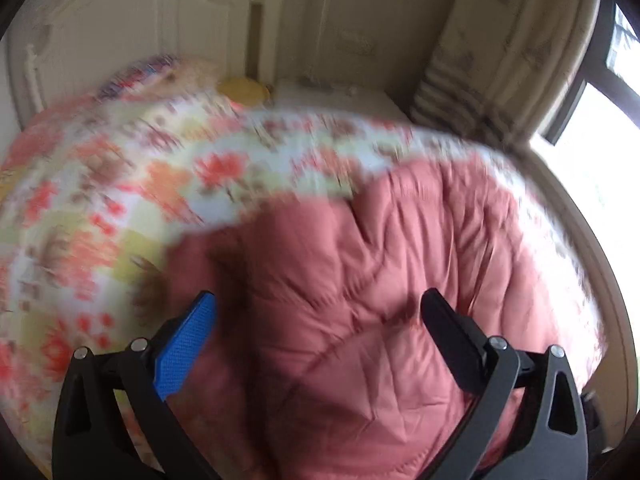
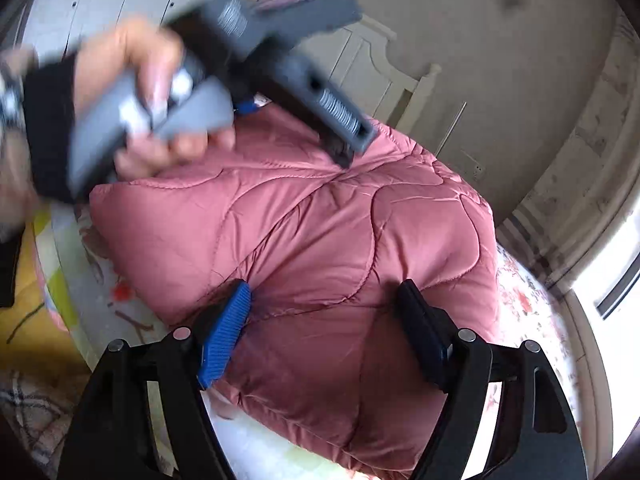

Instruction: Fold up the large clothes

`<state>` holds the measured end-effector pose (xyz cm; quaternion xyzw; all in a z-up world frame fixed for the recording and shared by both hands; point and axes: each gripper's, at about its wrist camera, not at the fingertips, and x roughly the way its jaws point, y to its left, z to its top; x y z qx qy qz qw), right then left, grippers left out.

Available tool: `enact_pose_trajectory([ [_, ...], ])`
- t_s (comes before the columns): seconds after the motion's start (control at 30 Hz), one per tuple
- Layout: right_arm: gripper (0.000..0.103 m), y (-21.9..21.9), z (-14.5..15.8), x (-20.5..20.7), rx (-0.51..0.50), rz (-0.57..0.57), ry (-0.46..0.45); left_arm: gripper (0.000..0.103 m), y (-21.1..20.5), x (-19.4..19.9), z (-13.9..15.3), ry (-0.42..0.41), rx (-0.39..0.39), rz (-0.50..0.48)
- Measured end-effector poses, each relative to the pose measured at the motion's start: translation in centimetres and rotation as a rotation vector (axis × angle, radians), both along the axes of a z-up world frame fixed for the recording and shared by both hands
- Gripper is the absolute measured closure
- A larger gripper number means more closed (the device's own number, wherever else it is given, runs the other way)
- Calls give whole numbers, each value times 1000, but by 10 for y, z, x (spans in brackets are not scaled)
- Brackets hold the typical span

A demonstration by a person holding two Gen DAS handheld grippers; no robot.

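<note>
On the bed [image 1: 120, 184], toward its edge on the window side, the pink quilted jacket [image 2: 328, 240] lies bunched in a thick padded bundle over the floral cover, and it looks partly folded, with a stitched edge showing along the side away from the window. The right gripper [image 2: 326, 332] hovers low over the near end of the bundle with its fingers apart and nothing between them, while the left gripper [image 1: 318, 332] is likewise spread wide above the jacket, its handle gripped in the person's left hand [image 2: 152, 92] and tilted steeply downward, probably to take a fresh hold
</note>
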<state>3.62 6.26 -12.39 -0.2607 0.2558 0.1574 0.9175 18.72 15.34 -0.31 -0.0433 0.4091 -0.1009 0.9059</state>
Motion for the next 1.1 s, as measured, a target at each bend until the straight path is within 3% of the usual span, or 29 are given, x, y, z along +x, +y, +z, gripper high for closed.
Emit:
enact_pose_trajectory([
  [0.1, 28, -1, 1, 8, 34, 5, 20, 2, 6, -18, 52, -134, -94, 38],
  [0.2, 28, 10, -8, 14, 20, -1, 9, 2, -17, -22, 66, -190, -32, 44],
  [0.3, 28, 6, -12, 12, 21, -3, 10, 2, -42, -4, 38, -118, 34, 57],
  [0.4, 28, 6, -20, 8, 15, -1, 7, 2, -52, 29, -26, 2, 157, 111],
  [0.47, 28, 5, -25, 9, 16, 5, 7, 2, -36, 42, -60, 58, 34, 83],
  [0.53, 28, 4, -25, 8, 10, 27, 2, 2, -16, 44, -64, 76, -88, 104],
  [0.63, 28, 3, -20, 12, 40, 75, 7, 2, -18, 44, -65, 74, -66, 84],
  [0.73, 37, -17, 9, 18, 175, 152, 32, 2, -17, 43, -66, 64, -79, 88],
  [0.87, 38, -64, 62, 56, 272, 47, -76, 2, -17, 43, -66, 56, -87, 91],
  [0.97, 49, -89, 80, 114, 331, -40, -41, 2, -16, 42, -66, 51, -103, 91],
  [1.1, 52, -103, 75, 193, 403, -110, 46, 2, -10, 41, -67, 43, -137, 92],
])
